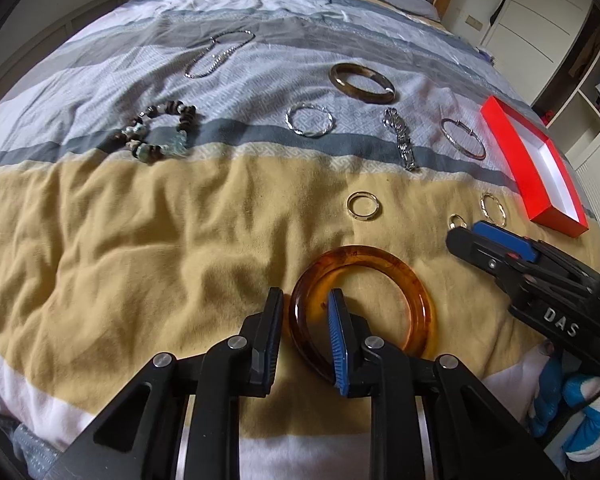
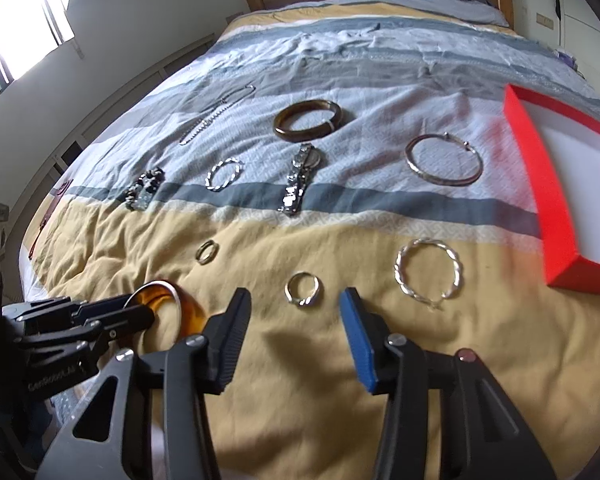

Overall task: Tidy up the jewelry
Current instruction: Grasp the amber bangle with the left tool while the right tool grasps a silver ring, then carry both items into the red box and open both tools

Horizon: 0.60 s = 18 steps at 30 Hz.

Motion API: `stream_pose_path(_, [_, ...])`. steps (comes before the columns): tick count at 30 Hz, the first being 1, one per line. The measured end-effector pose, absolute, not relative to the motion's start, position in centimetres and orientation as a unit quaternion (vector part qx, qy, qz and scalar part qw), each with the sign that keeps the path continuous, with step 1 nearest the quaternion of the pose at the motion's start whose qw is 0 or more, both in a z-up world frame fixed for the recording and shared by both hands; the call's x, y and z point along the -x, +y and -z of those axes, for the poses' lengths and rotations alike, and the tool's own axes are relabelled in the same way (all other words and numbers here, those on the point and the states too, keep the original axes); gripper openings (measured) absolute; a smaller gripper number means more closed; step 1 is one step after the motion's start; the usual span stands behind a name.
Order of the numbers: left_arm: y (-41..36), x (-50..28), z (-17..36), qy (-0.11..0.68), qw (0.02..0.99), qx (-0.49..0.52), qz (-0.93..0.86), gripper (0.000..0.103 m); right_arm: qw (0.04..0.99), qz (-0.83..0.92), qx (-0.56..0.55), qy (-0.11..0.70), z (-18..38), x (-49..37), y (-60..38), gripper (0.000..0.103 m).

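Note:
An amber bangle (image 1: 380, 276) lies on the yellow part of the bedspread. My left gripper (image 1: 306, 312) is open, its fingers straddling the bangle's left rim, one inside the ring and one outside. In the right wrist view the bangle (image 2: 160, 296) shows at the left under that gripper. My right gripper (image 2: 296, 308) is open and empty, just short of a small silver ring (image 2: 302, 288). A twisted silver hoop (image 2: 428, 274) lies to its right. A red box (image 2: 548, 184) with a white inside sits at the right.
Further up the bed lie a brown bangle (image 1: 362, 82), a beaded bracelet (image 1: 156, 132), a chain (image 1: 216, 54), a twisted silver ring (image 1: 309, 120), a watch (image 1: 400, 136), a thin bangle (image 1: 462, 138) and a gold ring (image 1: 363, 206). Cupboards stand at the right.

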State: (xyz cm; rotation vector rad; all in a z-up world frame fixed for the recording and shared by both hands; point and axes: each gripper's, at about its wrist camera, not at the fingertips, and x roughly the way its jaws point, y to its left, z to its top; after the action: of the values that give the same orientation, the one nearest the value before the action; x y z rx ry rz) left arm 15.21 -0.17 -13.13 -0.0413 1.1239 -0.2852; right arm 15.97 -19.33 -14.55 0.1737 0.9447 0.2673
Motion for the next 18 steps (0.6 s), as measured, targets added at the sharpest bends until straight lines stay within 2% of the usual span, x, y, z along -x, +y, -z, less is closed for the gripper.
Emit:
stream_pose_path(3, [-0.2, -15.5, 13.7, 0.536, 0.833, 0.017, 0.135, 0.018, 0.877, -0.127, -0.083, 0.457, 15.2, -16.7, -19.3, 0.039])
stream_pose_path(5, [-0.3, -15.6, 13.9, 0.535, 0.834, 0.016, 0.134, 0.013, 0.876, -0.127, -0.084, 0.458, 15.5, -17.0, -19.5, 0.025])
stream_pose_path(7, [-0.2, -15.5, 13.8, 0.531, 0.837, 0.014, 0.132, 0.011, 0.875, -0.123, -0.082, 0.462, 15.9, -17.2, -19.7, 0.018])
stream_pose_path(18, [-1.7, -14.5, 10.0, 0.495, 0.860, -0.011, 0.125, 0.010, 0.886, -0.127, -0.080, 0.438, 13.4, -15.3, -20.9, 0.017])
